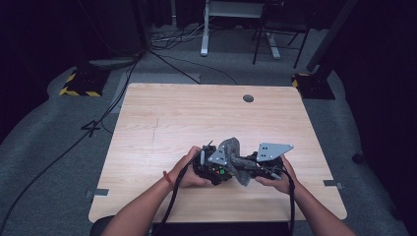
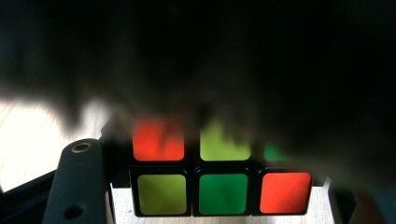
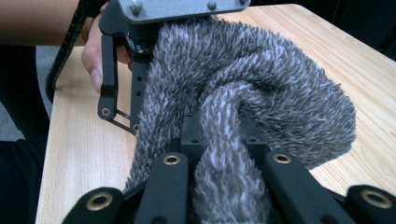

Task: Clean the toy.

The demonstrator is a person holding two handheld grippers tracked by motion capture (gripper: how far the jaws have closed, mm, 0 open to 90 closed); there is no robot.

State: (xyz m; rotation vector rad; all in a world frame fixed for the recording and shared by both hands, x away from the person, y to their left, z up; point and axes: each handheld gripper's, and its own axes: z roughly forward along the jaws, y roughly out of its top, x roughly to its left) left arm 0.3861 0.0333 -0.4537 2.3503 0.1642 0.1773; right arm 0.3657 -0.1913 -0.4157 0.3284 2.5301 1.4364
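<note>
Your left gripper [image 1: 222,173] sits near the front of the table [image 1: 162,113], and its jaws are closed tight on a puzzle cube [image 2: 223,186]. You can see the cube's red, green and yellow-green squares right up close in the left gripper view. A dark, blurry shape hangs over the top row of squares; it looks like the cloth.

In the middle, the fuzzy grey cloth [image 1: 233,155] is bunched up between your two grippers. It drapes over the left gripper and the cube.

Your right gripper [image 3: 227,154] pinches a thick fold of that cloth, with its jaws closed on it.

So you have hold of both things now. It looks like you are wiping the cube. Part of it is under the cloth, but the bottom row still shows, so there is more left to rub.
</note>
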